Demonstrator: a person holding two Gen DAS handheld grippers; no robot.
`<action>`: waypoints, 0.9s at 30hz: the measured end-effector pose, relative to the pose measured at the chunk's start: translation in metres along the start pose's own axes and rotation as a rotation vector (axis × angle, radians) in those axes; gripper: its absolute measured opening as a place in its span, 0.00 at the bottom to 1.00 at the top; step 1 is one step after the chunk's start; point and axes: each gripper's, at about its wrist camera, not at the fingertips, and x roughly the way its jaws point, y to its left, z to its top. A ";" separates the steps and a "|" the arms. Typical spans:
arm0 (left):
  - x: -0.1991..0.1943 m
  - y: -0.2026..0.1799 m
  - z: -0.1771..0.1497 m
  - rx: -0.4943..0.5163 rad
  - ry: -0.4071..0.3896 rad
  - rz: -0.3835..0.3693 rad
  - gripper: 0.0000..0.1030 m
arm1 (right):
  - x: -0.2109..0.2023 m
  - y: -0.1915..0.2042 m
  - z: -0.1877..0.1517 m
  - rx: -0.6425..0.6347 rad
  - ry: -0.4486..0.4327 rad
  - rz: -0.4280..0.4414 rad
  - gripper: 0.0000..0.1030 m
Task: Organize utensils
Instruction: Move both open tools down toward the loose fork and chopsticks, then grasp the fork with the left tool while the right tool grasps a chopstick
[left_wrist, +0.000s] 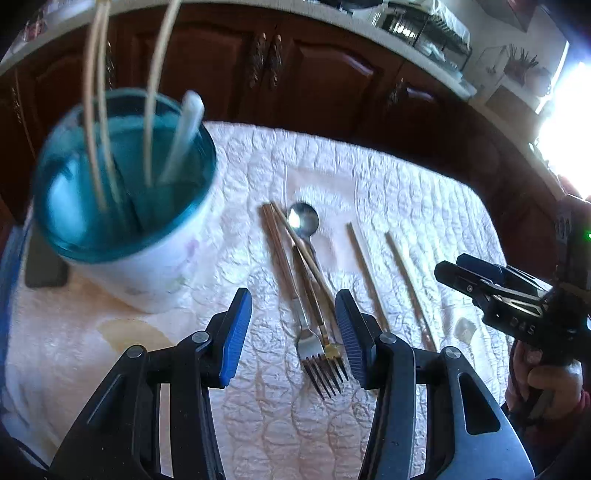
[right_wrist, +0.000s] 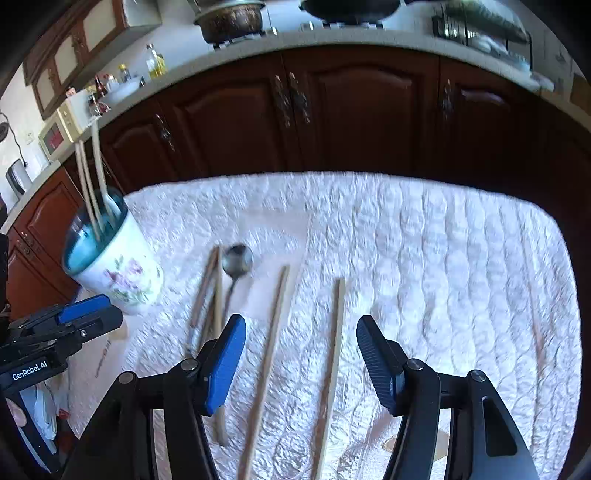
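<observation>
Upright on the quilted surface (right_wrist: 406, 229): floral cup (right_wrist: 122, 273) with blue interior, holding pale chopsticks (left_wrist: 96, 110) and a white utensil handle (left_wrist: 184, 136). Loose on the cloth: spoon (left_wrist: 303, 219), fork (left_wrist: 317, 354), several chopsticks (right_wrist: 271, 354). Left gripper (left_wrist: 293, 339) jaws wide, straddling the fork head, not pressing. Right gripper (right_wrist: 301, 363) jaws wide over two chopsticks. Only the left view shows the fork tines; only the right shows the cup's flowers.

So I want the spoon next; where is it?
In the left wrist view the spoon lies mid-cloth, its handle under crossed chopsticks, right of the cup.
</observation>
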 end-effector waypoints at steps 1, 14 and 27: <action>0.006 0.000 0.001 -0.005 0.008 0.000 0.45 | 0.003 -0.001 -0.002 0.001 0.008 0.010 0.58; 0.083 0.003 0.019 -0.063 0.090 0.066 0.19 | 0.032 -0.034 -0.007 0.094 0.070 0.064 0.37; 0.065 0.015 -0.007 -0.054 0.138 0.020 0.07 | 0.075 -0.042 -0.010 0.173 0.189 0.117 0.05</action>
